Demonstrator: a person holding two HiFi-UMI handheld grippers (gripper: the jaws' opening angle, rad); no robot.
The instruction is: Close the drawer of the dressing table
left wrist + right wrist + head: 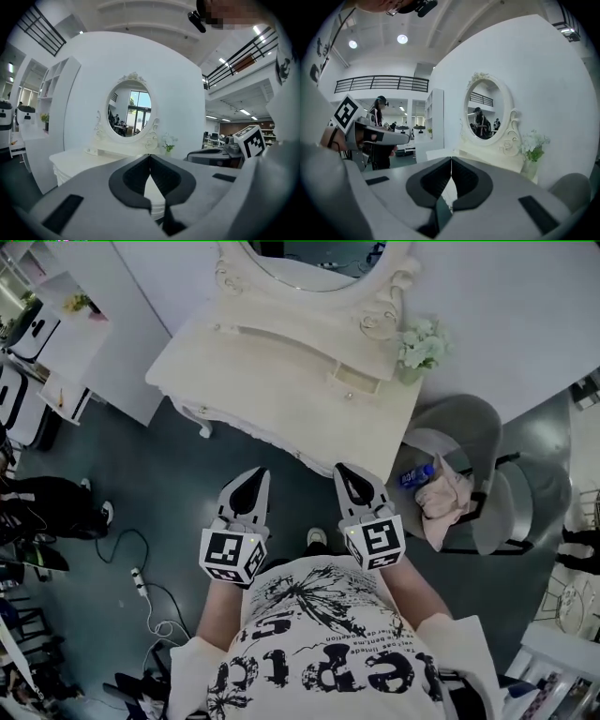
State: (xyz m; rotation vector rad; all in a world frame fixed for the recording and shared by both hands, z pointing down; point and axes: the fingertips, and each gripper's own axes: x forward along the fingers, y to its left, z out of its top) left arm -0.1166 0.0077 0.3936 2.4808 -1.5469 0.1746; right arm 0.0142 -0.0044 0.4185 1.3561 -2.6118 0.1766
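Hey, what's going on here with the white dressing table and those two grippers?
A person stands facing the white dressing table, holding a gripper in each hand. The left gripper and the right gripper both have their jaws together with nothing between them, and both are short of the table's front edge, touching nothing. A small drawer below the mirror looks pulled out a little, so it is not yet closed.

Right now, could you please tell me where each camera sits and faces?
Head view: on the person's head, steeply down onto the dressing table; shirt, left hand-held gripper and right hand-held gripper show.
Left gripper view: on the left one, along its shut jaws toward the oval mirror; the right one shows.
Right gripper view: on the right one, along its shut jaws toward that mirror; the left one shows.
Shared: both gripper views show mirror and flowers.
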